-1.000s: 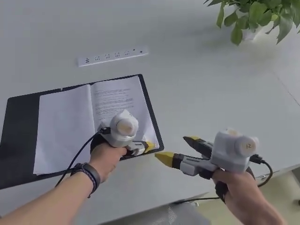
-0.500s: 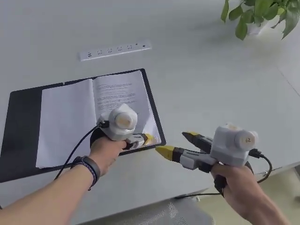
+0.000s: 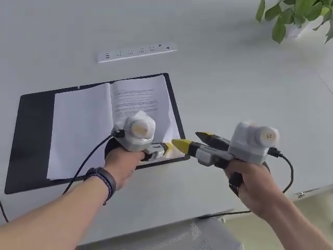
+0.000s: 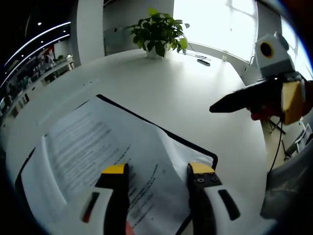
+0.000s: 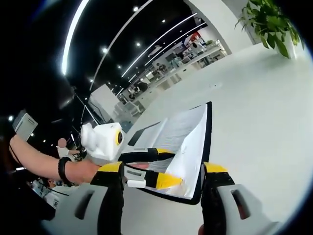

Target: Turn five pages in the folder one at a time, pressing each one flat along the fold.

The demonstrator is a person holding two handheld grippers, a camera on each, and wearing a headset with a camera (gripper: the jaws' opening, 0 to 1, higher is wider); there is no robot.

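A black folder (image 3: 31, 112) lies open on the white table, with a blank white page (image 3: 80, 130) on its left and a printed page (image 3: 143, 107) on its right. My left gripper (image 3: 165, 150) is open low over the printed page's near right corner (image 4: 146, 161), its jaws apart above the text (image 4: 157, 172). My right gripper (image 3: 190, 141) is open just right of the folder's near right corner, pointing left at it (image 5: 164, 169). The left gripper (image 5: 151, 169) lies ahead of it over the folder (image 5: 208, 127). The page corner bulges up slightly.
A white power strip (image 3: 138, 52) lies beyond the folder. A potted plant (image 3: 302, 15) stands at the far right. Cables trail from both grippers over the table's near edge (image 3: 156, 226). Bare tabletop (image 3: 250, 88) spreads right of the folder.
My right gripper has moved left, from well clear of the folder to just beside its near right corner. The left gripper has stayed over the page corner.
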